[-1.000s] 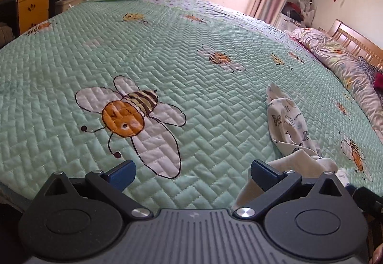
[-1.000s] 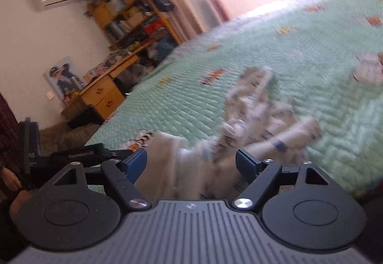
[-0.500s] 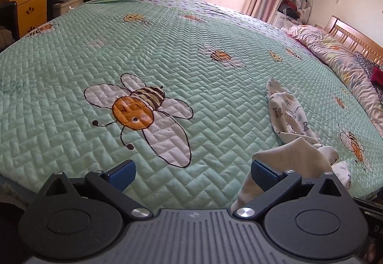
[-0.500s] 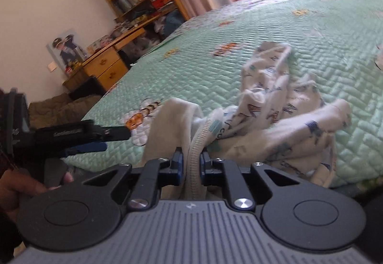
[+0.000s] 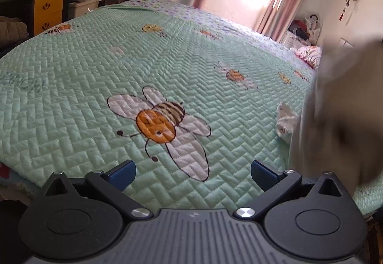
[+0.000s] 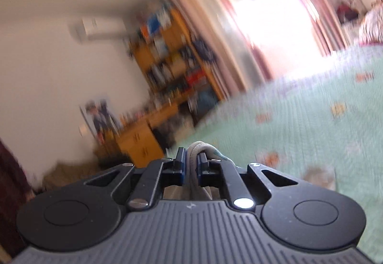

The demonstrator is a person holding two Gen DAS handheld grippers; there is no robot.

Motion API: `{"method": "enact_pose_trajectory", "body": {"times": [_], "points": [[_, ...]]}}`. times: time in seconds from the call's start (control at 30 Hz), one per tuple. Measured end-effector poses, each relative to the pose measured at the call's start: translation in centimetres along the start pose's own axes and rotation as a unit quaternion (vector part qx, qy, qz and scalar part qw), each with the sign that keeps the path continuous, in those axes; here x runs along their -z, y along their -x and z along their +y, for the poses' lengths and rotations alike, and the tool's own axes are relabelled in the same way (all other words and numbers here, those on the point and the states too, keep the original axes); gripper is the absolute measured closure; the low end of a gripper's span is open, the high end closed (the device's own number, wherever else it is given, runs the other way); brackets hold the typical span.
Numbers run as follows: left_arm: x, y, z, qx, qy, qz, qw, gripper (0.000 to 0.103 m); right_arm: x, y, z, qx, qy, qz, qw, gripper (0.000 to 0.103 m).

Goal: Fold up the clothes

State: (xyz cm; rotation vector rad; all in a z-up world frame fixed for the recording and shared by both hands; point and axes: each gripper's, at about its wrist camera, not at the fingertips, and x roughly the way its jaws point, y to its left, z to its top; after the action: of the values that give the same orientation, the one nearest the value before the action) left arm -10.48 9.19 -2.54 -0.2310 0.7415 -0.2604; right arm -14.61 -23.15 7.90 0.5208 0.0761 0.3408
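While the right hand-held gripper (image 6: 190,166) pinches a bunched cream edge of the garment (image 5: 335,115) tight between its jaws, that cloth hangs blurred in the air at the right of the left wrist view, probably lifted so its weight shakes it straight. One printed end (image 5: 286,124) trails on the bed (image 5: 71,96) near the big bee. Waiting low at the bed's near edge, the left hand-held gripper (image 5: 192,174) stands wide apart with nothing in it, likely ready to catch a second corner.
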Motion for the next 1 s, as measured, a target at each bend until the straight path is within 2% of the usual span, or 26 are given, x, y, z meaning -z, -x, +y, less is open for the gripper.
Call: {"method": "enact_pose_trajectory", "body": {"times": [0.03,0.07,0.1,0.13,0.17,0.23,0.33,0.4,0.53,0.67,0.77,0.8,0.87,0.9,0.93,0.97,1.0], "points": [[-0.2,0.2,0.0,0.001,0.002,-0.006,1.0000,0.001,-1.2,-0.2,0.2,-0.012,-0.006,-0.027,1.000,0.091],[-0.3,0.3,0.1,0.001,0.003,-0.010,0.9999,0.001,-1.6,-0.8,0.0,-0.013,-0.011,-0.026,1.000,0.088],[-0.4,0.4,0.2,0.000,0.005,-0.012,0.9999,0.001,-1.4,-1.9,-0.4,-0.007,-0.015,-0.005,1.000,0.075],[-0.5,0.4,0.3,0.000,0.007,-0.014,0.9999,0.001,-1.2,-2.9,-0.8,-0.001,-0.019,0.016,1.000,0.042],[-0.5,0.4,0.4,-0.001,0.009,-0.014,0.9999,0.001,-0.3,-3.8,-1.4,0.013,-0.024,0.044,0.999,0.028],[-0.4,0.4,0.7,-0.001,0.013,-0.013,0.9998,0.001,3.2,-4.8,-3.1,0.048,-0.036,0.102,0.993,0.025],[-0.2,-0.1,1.3,-0.006,0.016,-0.006,0.9998,0.001,8.2,-3.6,-5.1,0.083,-0.056,0.132,0.986,0.025],[-0.1,-0.5,1.6,-0.008,0.018,0.001,0.9998,0.001,10.3,-2.7,-6.3,0.100,-0.084,0.143,0.981,0.026],[-0.1,-1.2,1.8,-0.009,0.023,0.006,0.9997,0.001,10.1,-2.8,-7.3,0.117,-0.104,0.131,0.979,0.026],[0.0,-1.7,1.4,-0.006,0.020,0.009,0.9997,0.001,8.3,-6.0,-7.9,0.096,-0.094,0.135,0.982,0.026],[0.1,-1.9,1.2,-0.007,0.013,0.015,0.9998,0.001,9.4,-10.0,-9.5,0.102,-0.108,0.158,0.976,0.026],[0.1,-1.8,1.2,-0.008,0.011,0.015,0.9998,0.001,10.0,-11.3,-10.0,0.109,-0.115,0.164,0.974,0.027],[0.0,-1.7,1.5,-0.014,0.010,0.013,0.9998,0.001,11.6,-13.8,-10.2,0.115,-0.109,0.182,0.970,0.039],[-0.1,-1.6,1.8,-0.017,0.011,0.011,0.9997,0.001,12.5,-15.0,-10.0,0.116,-0.102,0.196,0.968,0.054],[-0.3,-1.5,2.1,-0.020,0.014,0.008,0.9997,0.001,13.4,-15.8,-9.5,0.113,-0.097,0.211,0.966,0.087],[-0.5,-1.4,2.5,-0.022,0.018,0.005,0.9996,0.001,14.2,-16.2,-8.7,0.104,-0.097,0.223,0.964,0.097],[-0.6,-1.4,2.8,-0.023,0.023,0.001,0.9995,0.001,14.8,-16.2,-7.7,0.084,-0.092,0.225,0.966,0.096]]}}
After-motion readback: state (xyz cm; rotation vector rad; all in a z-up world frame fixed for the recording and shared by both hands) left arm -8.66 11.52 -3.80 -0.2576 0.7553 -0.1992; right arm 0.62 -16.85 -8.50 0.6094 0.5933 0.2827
